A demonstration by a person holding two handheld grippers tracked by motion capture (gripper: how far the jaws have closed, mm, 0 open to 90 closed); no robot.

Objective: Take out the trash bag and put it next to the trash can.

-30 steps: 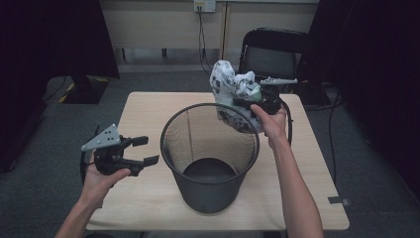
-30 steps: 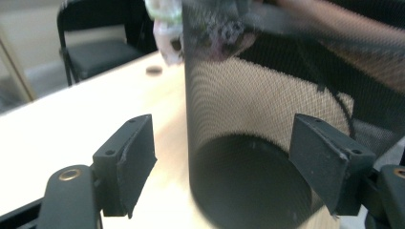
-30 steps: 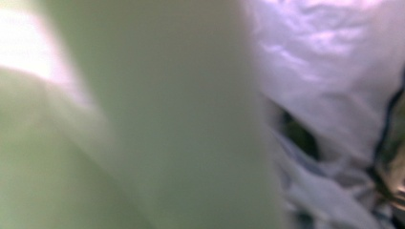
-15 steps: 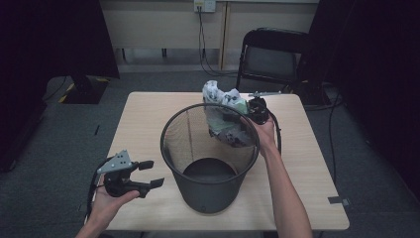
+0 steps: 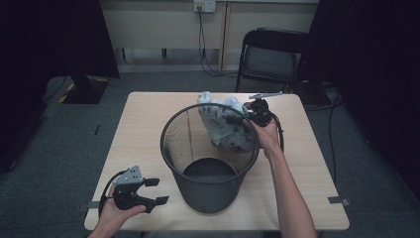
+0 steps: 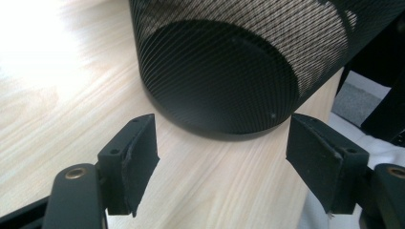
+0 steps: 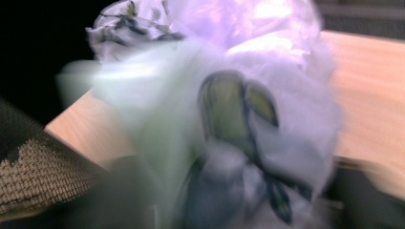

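High view: the right gripper (image 5: pixel 246 112) holds a crumpled plastic bag (image 5: pixel 223 124) over the far rim of the wire bin (image 5: pixel 208 171) on the table (image 5: pixel 307 163); its jaws have just been closing, their state hidden.
Left gripper view: the left gripper (image 6: pixel 219 157) has its jaws wide apart and bare, facing the bin's base (image 6: pixel 224 71).
Right gripper view: the blurred bag (image 7: pixel 224 119) is close up.

my left tool (image 5: pixel 151 191) sits low in my left hand (image 5: pixel 119 213) at the near left corner of the desk (image 5: pixel 148 114), left of the mesh bin (image 5: pixel 210 148), jaws level and spread with nothing between them. my right forearm runs up past the bin's right side; the right tool (image 5: pixel 242 116) hangs at the bin's far right rim, jaws just closing, crumpled plastic bag (image 5: pixel 223 124) in front, grip unclear.
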